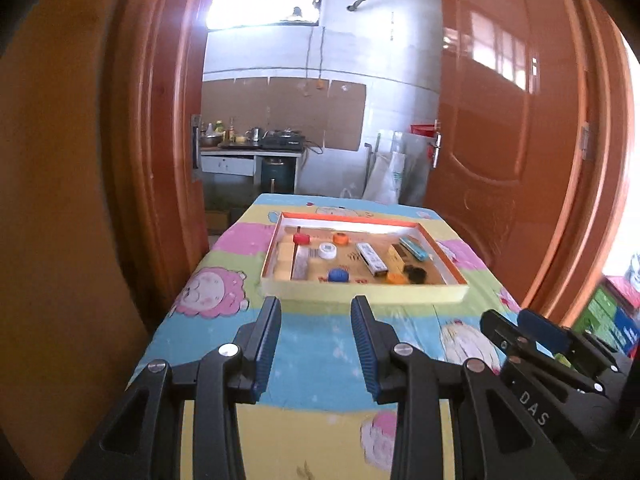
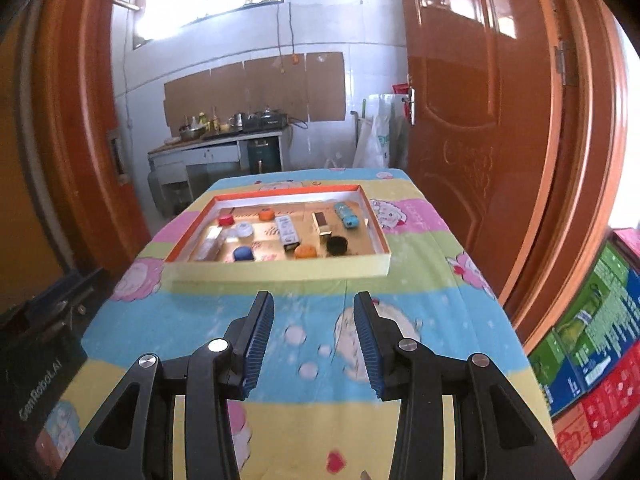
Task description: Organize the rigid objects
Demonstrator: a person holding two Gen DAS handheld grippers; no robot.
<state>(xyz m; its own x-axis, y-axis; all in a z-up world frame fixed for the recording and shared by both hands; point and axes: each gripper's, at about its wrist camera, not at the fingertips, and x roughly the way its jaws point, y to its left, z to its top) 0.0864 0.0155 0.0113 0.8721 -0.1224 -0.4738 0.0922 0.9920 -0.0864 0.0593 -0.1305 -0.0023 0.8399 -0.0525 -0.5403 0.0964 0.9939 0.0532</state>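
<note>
Both the left gripper and right gripper are held spread and empty above the cartoon-printed tablecloth; small caps and boxes, somewhat blurred, are scattered inside the shallow orange-rimmed cardboard tray; its raised near wall could be clipped on approach.

The left gripper is being shown as a black frame of angular linkage arms with triangular cut-outs, and round silver screws are being carried at the pivots. Ribbed blue pads are being worn along the inner faces of its fingers. The same black arms, silver screws and blue ribbed pads are being displayed on the right gripper. White lettering reading "DAS" is being seen on its black body in the left wrist view.
</note>
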